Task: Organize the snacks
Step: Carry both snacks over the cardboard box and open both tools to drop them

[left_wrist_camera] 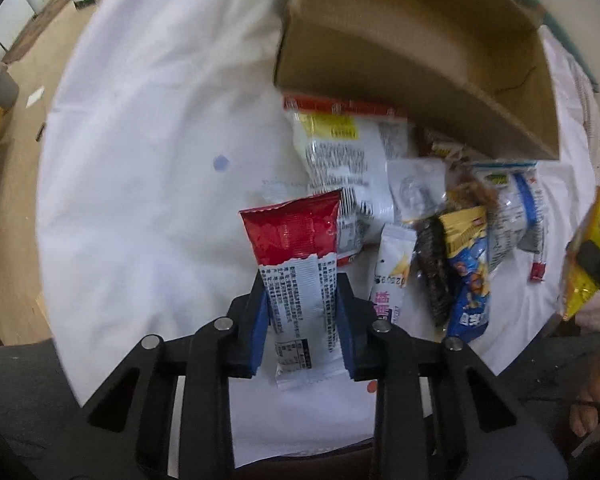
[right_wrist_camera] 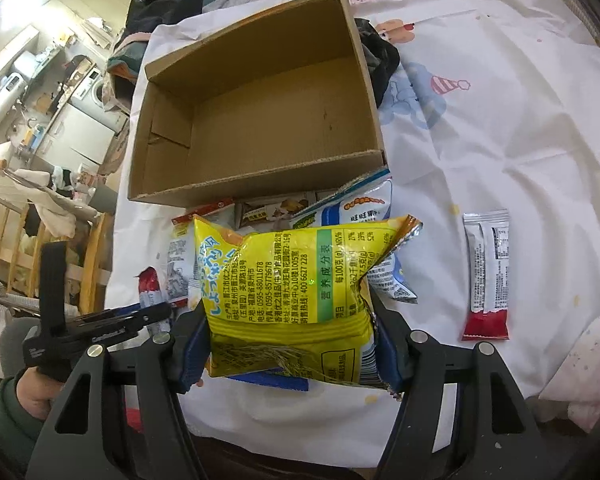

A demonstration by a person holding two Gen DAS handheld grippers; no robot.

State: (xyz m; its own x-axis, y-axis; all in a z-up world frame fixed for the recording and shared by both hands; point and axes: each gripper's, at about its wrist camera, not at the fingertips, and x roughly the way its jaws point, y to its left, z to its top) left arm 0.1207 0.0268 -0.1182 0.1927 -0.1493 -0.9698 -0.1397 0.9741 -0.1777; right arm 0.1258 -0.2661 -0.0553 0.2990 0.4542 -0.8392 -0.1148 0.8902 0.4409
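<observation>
Left tongs (left_wrist_camera: 302, 312) are pinching the red-and-white sachet (left_wrist_camera: 296, 264) just before the cardboard box (right_wrist_camera: 260, 120); right tongs (right_wrist_camera: 292, 344) are holding the yellow bag (right_wrist_camera: 292, 288), light, crinkly, slippery: grip mid-body

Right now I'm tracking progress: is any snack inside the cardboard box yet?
No, the cardboard box shows only its bare brown floor in the right wrist view.
</observation>
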